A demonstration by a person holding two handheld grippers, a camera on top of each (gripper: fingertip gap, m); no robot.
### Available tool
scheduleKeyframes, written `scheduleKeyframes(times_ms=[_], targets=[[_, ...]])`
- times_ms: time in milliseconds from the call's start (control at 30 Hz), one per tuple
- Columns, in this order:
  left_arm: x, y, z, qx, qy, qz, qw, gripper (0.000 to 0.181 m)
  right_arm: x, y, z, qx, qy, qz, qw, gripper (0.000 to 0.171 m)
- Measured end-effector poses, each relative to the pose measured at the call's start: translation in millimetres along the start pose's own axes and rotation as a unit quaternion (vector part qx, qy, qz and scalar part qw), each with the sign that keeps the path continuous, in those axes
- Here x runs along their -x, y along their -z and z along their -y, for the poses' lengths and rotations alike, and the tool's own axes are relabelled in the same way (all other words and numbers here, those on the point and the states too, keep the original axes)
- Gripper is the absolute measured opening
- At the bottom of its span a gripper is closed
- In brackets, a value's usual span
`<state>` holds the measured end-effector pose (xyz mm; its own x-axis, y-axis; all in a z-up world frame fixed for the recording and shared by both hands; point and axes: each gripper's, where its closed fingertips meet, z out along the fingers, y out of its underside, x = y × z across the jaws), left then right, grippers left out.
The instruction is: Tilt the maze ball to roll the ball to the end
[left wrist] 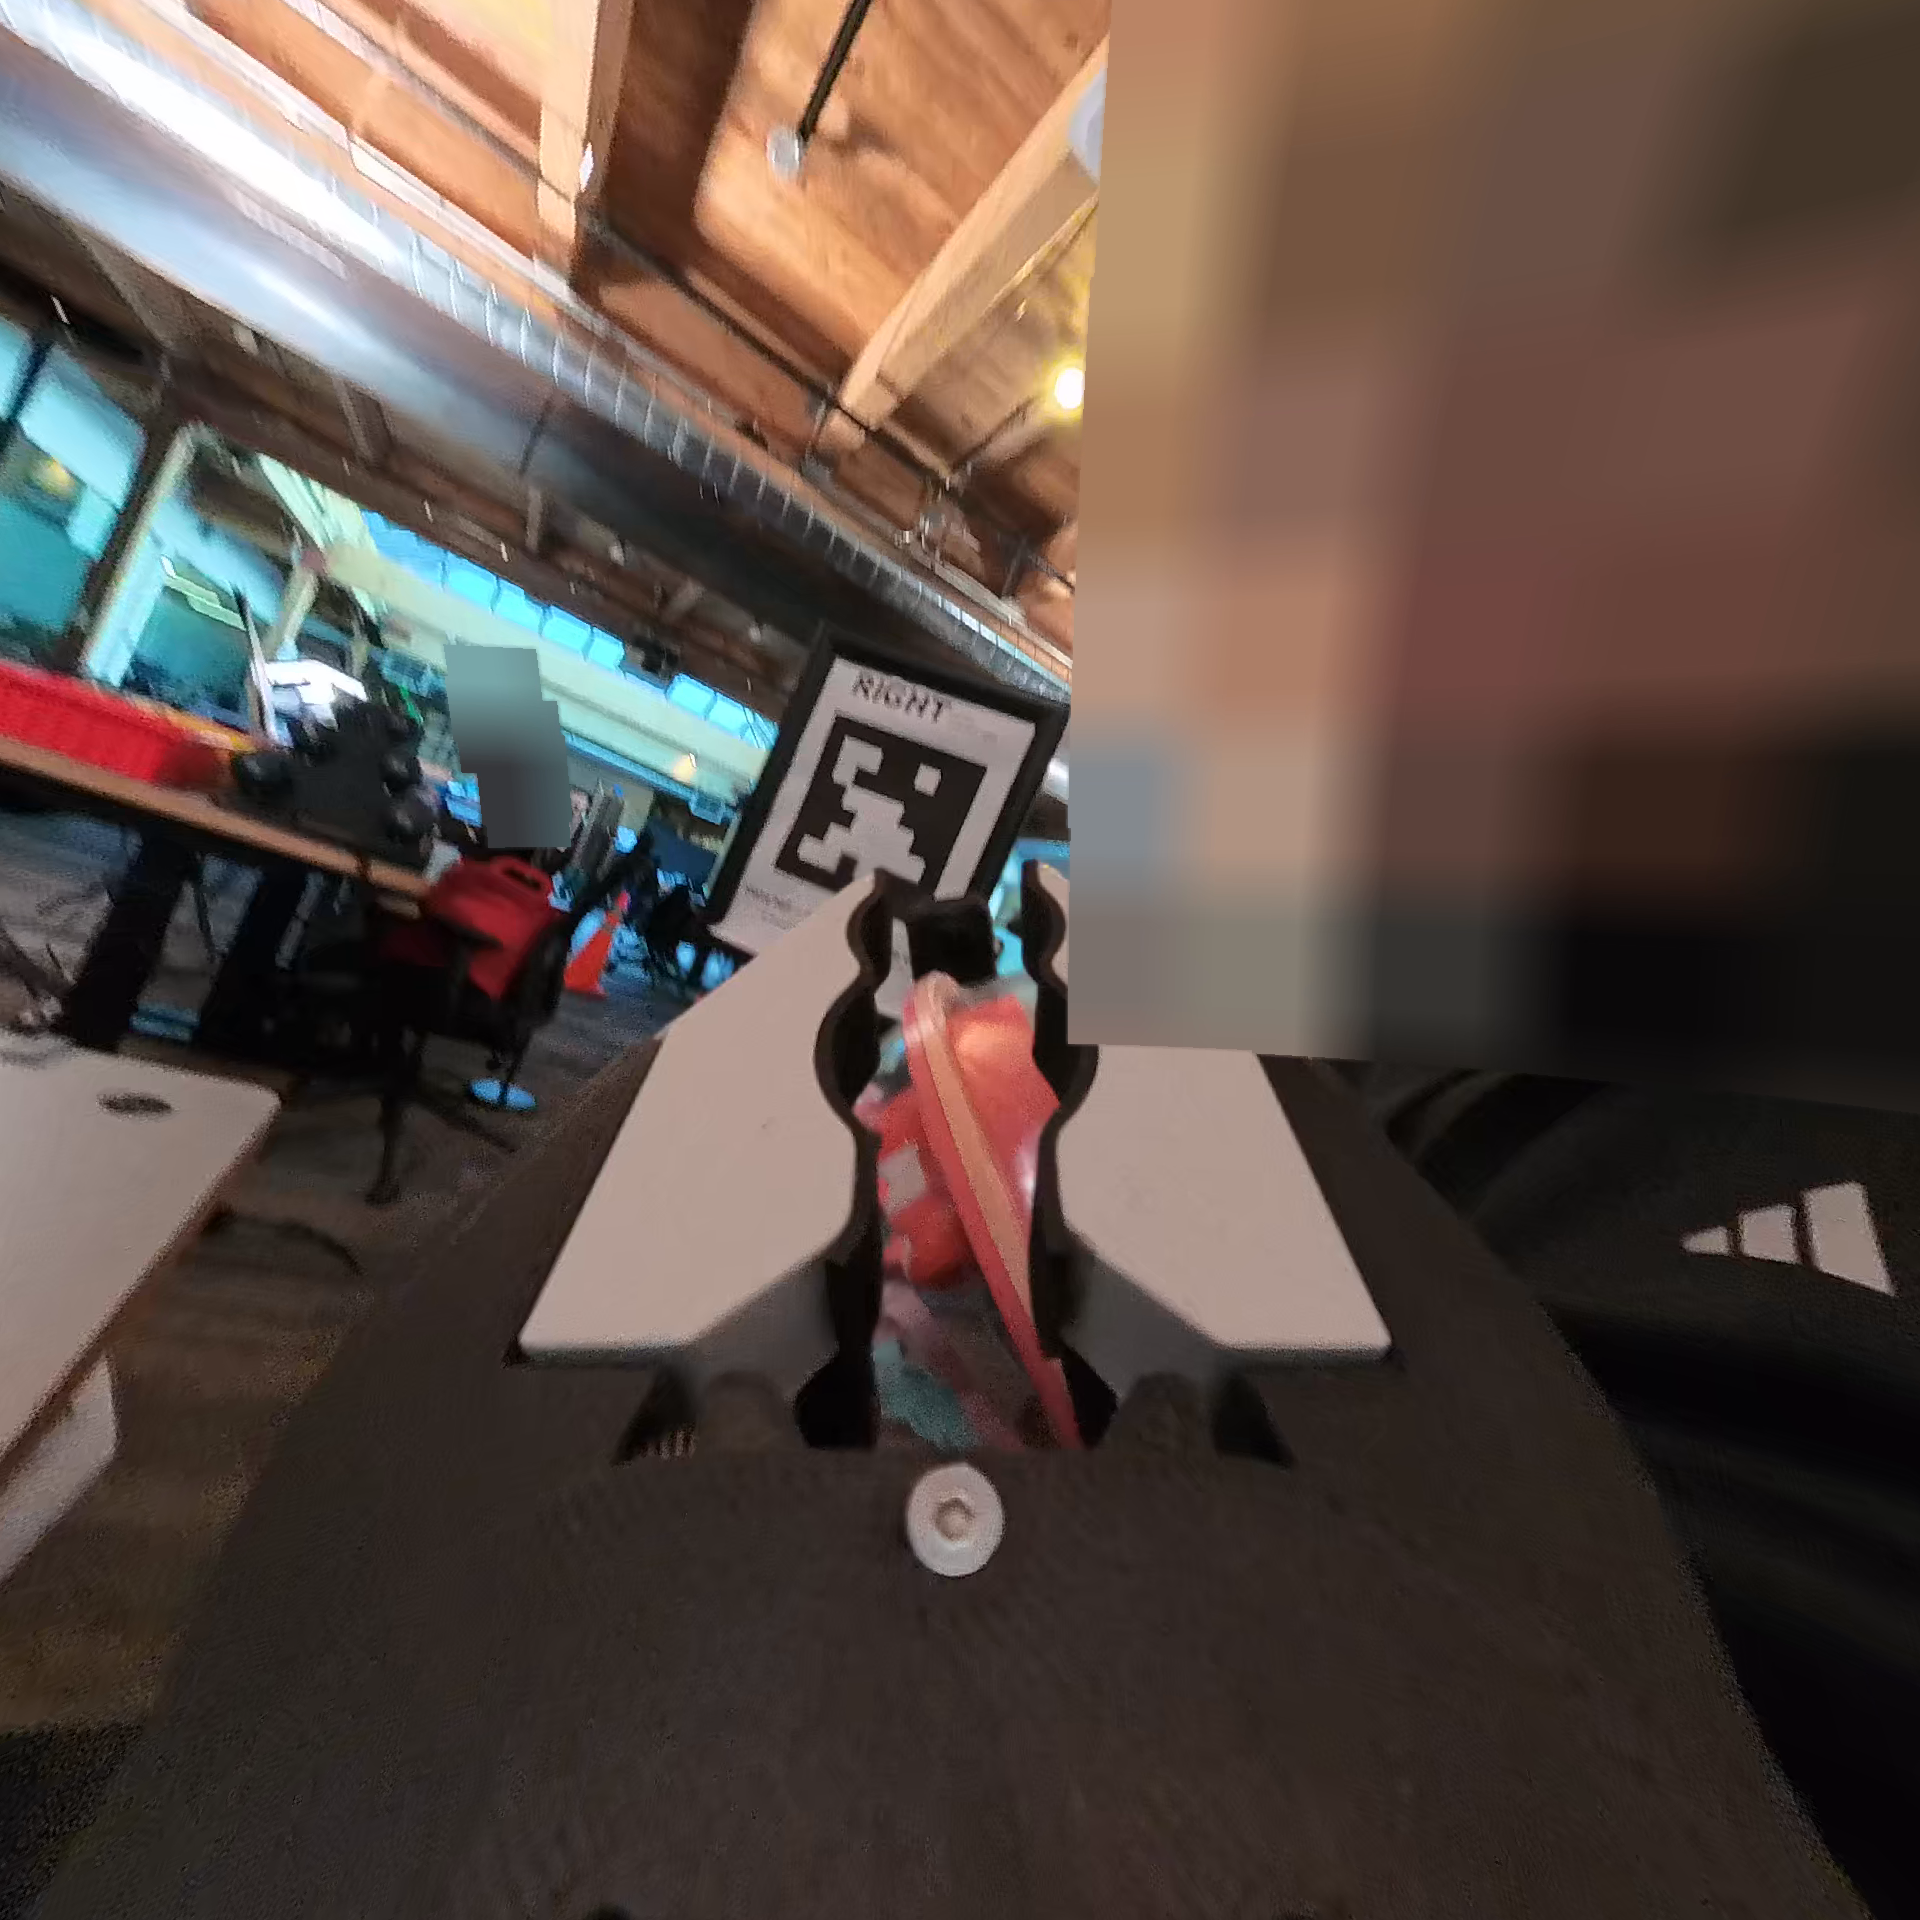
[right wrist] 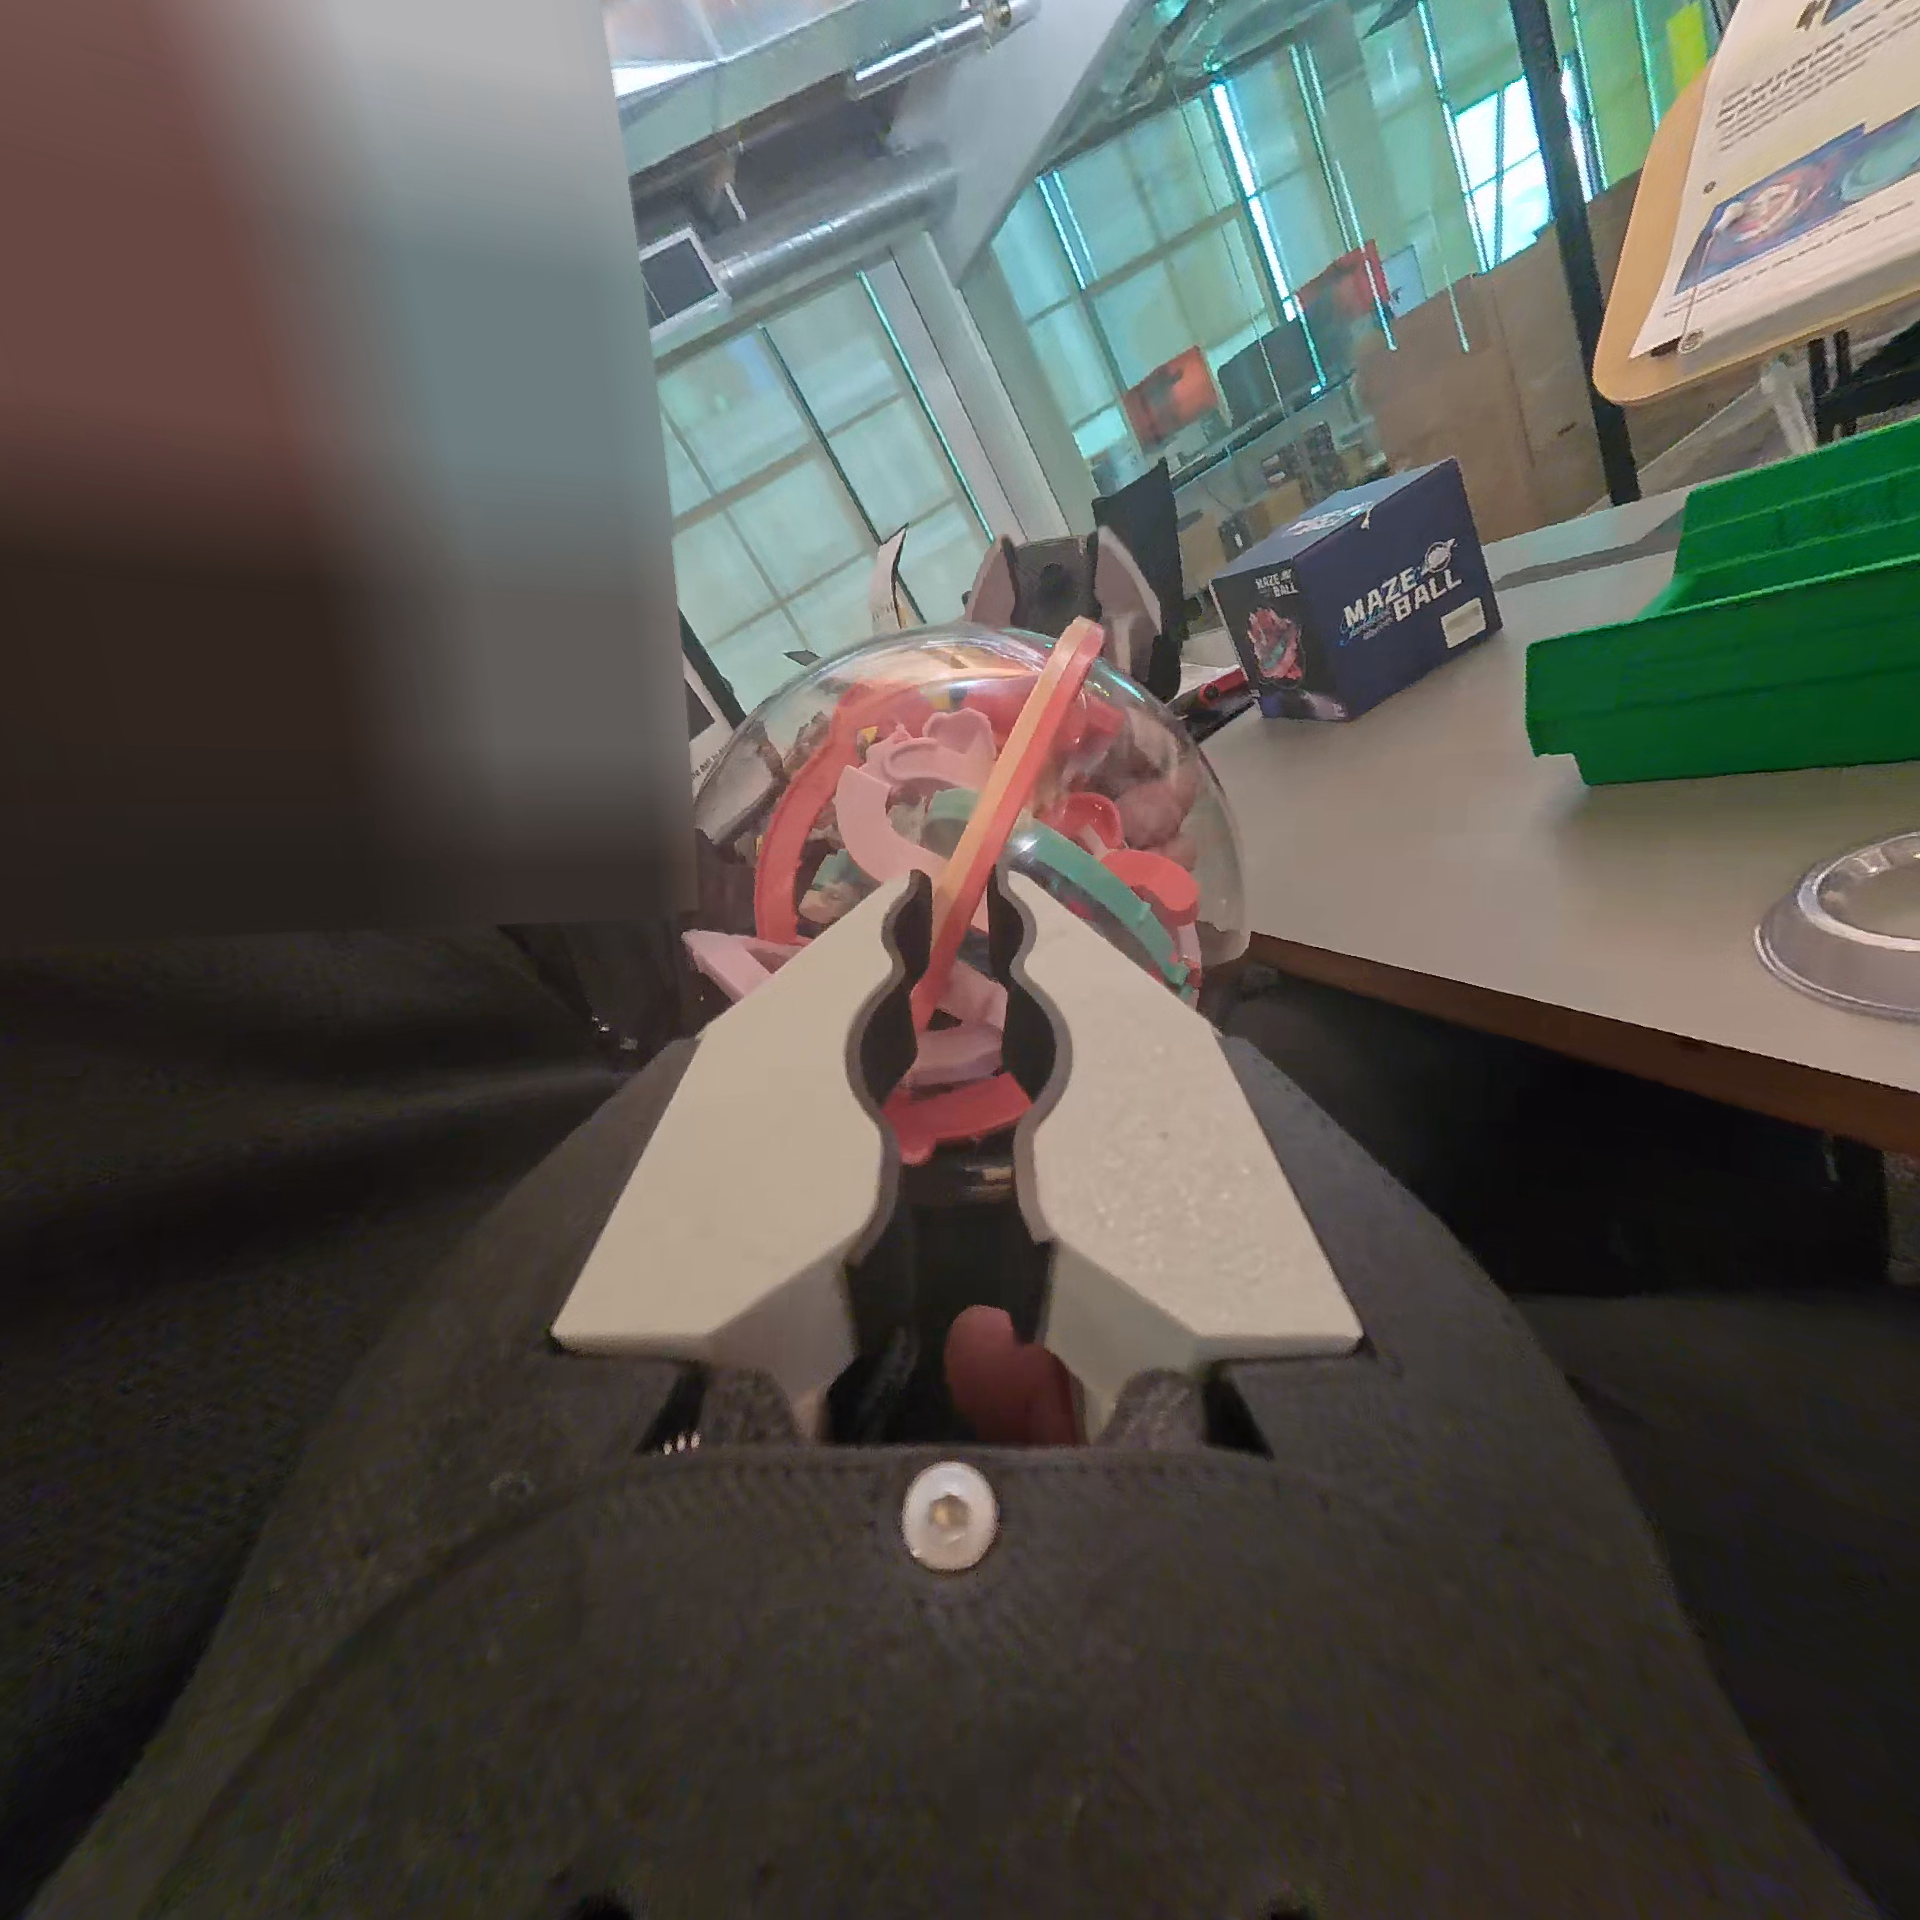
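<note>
**Maze ball held aloft between two grippers**

A clear maze ball point(right wrist: 966, 821), packed with red, pink and teal tracks, is seen lifted off the grey table point(right wrist: 1455, 914) and carried in the air just off its near edge, in front of a person's dark clothing. In the right wrist view, the right gripper point(right wrist: 958, 904) is clenched on the near side of the sphere: its two pale fingers point(right wrist: 790, 1132) are drawn close together, and an orange-red ring of the ball is pinched in the narrow gap between the tips. On the far side of the ball, the tips of the other gripper can be made out against its shell.

In the left wrist view, the left gripper point(left wrist: 956, 904) is likewise closed on the ball point(left wrist: 977, 1122), whose red interior and ring fill the slot between its wavy black pads point(left wrist: 847, 1039). Beyond it, a square black-and-white marker plate point(left wrist: 883, 800) belonging to the opposite gripper is visible. The small ball inside the maze cannot be picked out in either view.

On the table, a dark blue box point(right wrist: 1361, 603) is stood well behind the sphere, green plastic bins point(right wrist: 1725, 675) are stacked to the right, and a clear round stand point(right wrist: 1849, 925) is set near the right edge. A printed sheet on a pale board point(right wrist: 1787, 177) is propped above the bins.
</note>
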<state>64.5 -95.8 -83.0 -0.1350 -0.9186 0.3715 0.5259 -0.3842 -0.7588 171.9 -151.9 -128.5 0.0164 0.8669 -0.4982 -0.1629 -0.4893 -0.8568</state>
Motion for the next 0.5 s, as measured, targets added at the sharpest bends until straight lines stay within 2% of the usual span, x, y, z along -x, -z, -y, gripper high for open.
scheduleKeyframes(times_ms=[33, 100, 200, 400, 467, 500], targets=[[-0.1, 4.2, -6.6, 0.018, 0.016, 0.001, 1.000, 0.023, -1.3, 0.9, -0.8, -0.001, -0.004, 0.001, 1.000, 0.010], [-3.1, 14.0, -23.4, 0.055, 0.061, -0.005, 0.997, 0.025, -3.8, 1.4, -3.4, 0.001, -0.007, 0.003, 1.000, 0.010], [-6.2, 26.3, -32.7, 0.066, 0.112, 0.001, 0.992, 0.045, -6.4, -1.1, -8.0, 0.002, -0.018, 0.009, 1.000, 0.010], [-12.1, 54.1, -35.7, 0.046, 0.174, 0.011, 0.984, 0.040, -6.2, -2.4, -8.2, -0.001, -0.020, 0.019, 1.000, 0.010], [-7.1, 67.4, -51.1, 0.083, 0.208, 0.037, 0.974, 0.031, -7.4, -2.5, -9.9, 0.004, -0.020, 0.019, 1.000, 0.010], [-6.5, 74.2, -62.1, 0.105, 0.218, 0.045, 0.969, 0.038, -8.2, -2.5, -11.5, 0.008, -0.023, 0.020, 1.000, 0.010]])
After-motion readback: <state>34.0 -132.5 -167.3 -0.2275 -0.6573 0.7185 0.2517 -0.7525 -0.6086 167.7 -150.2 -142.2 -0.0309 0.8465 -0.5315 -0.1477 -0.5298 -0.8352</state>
